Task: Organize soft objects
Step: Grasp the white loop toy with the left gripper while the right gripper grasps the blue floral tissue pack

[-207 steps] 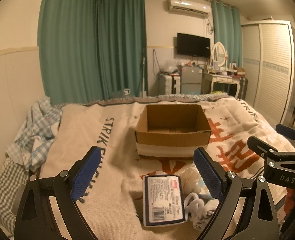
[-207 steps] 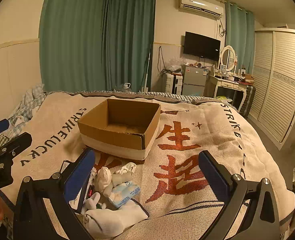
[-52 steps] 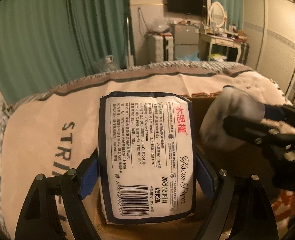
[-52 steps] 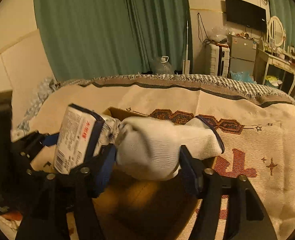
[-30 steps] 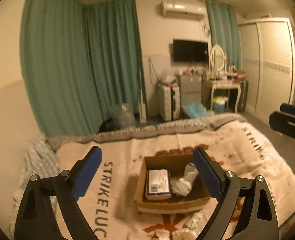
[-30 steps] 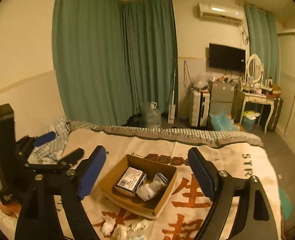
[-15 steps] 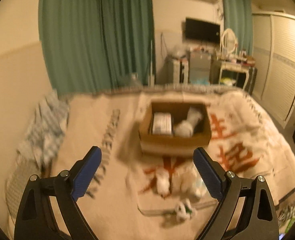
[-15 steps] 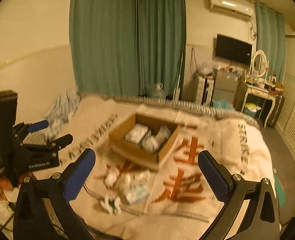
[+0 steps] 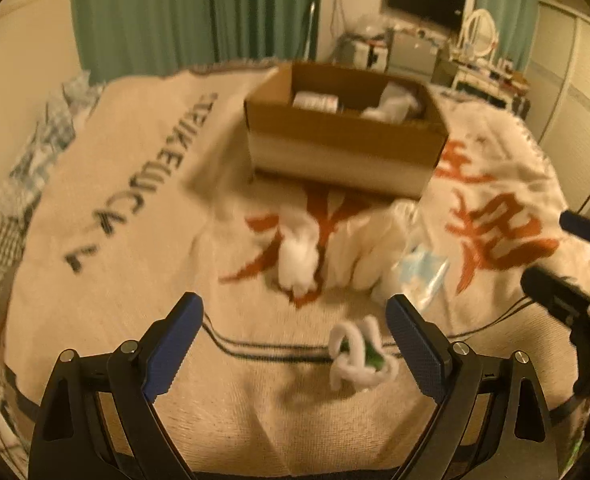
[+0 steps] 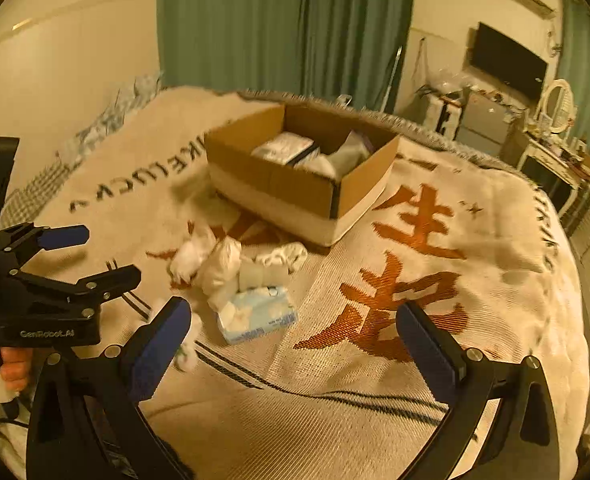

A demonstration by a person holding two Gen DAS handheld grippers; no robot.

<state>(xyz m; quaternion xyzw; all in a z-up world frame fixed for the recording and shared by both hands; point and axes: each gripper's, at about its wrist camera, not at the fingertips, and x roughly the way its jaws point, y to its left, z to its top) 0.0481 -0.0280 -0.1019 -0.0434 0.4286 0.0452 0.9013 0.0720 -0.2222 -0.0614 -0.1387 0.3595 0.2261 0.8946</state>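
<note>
A cardboard box (image 9: 347,136) (image 10: 295,192) stands on the bed and holds a tissue pack (image 10: 281,147) and a white sock (image 10: 351,152). In front of it lies a pile of white socks (image 9: 299,258) (image 10: 215,260), a light blue tissue pack (image 9: 419,276) (image 10: 259,314) and a small white-and-green bundle (image 9: 359,356). My left gripper (image 9: 295,344) is open and empty, low over the blanket before the pile. My right gripper (image 10: 291,344) is open and empty, to the right of the pile.
The bed is covered by a beige blanket (image 10: 435,280) with orange characters and black lettering. Checked bedding (image 9: 27,168) lies along the left edge. Green curtains, a TV, a dresser and wardrobes stand beyond the bed.
Both grippers have dropped from high above the bed toward the pile of soft things in front of the box. Both remain open and empty.
</note>
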